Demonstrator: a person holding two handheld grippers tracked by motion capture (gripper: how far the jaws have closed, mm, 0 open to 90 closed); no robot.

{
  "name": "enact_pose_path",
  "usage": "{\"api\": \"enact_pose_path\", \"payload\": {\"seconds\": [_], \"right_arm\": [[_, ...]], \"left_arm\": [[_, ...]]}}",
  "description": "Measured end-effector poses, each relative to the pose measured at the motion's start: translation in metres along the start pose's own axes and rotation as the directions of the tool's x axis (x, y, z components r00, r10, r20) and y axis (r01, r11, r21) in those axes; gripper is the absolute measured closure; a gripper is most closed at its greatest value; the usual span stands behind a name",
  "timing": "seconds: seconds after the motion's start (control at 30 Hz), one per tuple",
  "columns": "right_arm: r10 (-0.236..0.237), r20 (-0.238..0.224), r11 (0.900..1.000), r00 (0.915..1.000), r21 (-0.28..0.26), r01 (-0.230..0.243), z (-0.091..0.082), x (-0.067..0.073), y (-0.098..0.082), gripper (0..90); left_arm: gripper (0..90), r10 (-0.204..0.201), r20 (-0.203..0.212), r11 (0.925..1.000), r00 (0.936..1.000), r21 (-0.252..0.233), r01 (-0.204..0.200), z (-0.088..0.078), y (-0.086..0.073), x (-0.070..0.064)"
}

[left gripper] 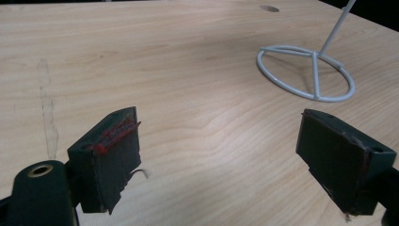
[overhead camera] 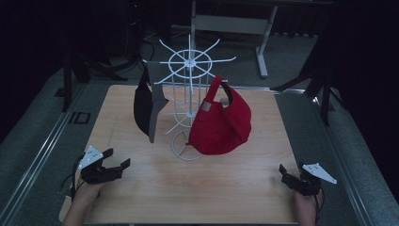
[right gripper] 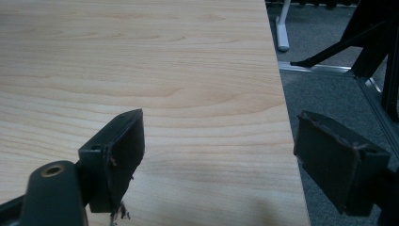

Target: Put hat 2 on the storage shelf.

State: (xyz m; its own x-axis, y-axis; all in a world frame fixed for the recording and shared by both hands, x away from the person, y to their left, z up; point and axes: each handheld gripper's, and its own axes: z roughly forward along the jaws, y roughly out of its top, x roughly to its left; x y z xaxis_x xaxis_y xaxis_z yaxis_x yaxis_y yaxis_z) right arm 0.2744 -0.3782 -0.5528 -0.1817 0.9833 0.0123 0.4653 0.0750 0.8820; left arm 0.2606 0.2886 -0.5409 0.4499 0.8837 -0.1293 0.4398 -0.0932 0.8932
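A white wire rack (overhead camera: 189,89) stands in the middle of the wooden table (overhead camera: 211,193). A red cap (overhead camera: 221,123) hangs on its right side and a black cap (overhead camera: 147,107) on its left. My left gripper (overhead camera: 117,158) rests low at the table's front left, open, with nothing between its jaws. In the left gripper view, the left gripper (left gripper: 219,122) points at bare wood, with the rack's base ring (left gripper: 306,73) ahead to the right. My right gripper (overhead camera: 291,169) sits at the front right corner, also open and empty. In the right gripper view, the right gripper (right gripper: 221,120) straddles the table's right edge.
Grey carpet (right gripper: 329,94) lies beyond the table's right edge (right gripper: 283,122). Black stand legs (overhead camera: 324,94) flank the table on both sides. A white desk frame (overhead camera: 263,52) stands behind. A small hole (left gripper: 269,8) is in the tabletop far ahead of the left gripper.
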Motion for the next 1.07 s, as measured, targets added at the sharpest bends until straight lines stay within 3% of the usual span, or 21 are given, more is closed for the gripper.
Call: {"api": "enact_pose_path", "payload": {"seconds": [0.3, 0.63, 1.07], "right_arm": [[0.001, -0.001, 1.000, 1.0000, 0.001, -0.001, 0.000, 0.000, 0.000, 16.6], [0.002, -0.001, 1.000, 1.0000, -0.001, -0.002, 0.000, 0.000, 0.000, 16.6], [0.003, -0.002, 1.000, 1.0000, -0.002, -0.003, 0.000, 0.000, 0.000, 16.6]], "left_arm": [[14.7, -0.038, -0.030, 0.9992, 0.9988, -0.013, 0.037, -0.009, -0.013, 0.001], [14.7, -0.053, -0.055, 0.9983, 0.9971, -0.026, 0.051, -0.015, -0.022, 0.000], [14.7, -0.059, -0.052, 0.9978, 0.9969, -0.032, 0.057, -0.017, -0.028, -0.001]]}}
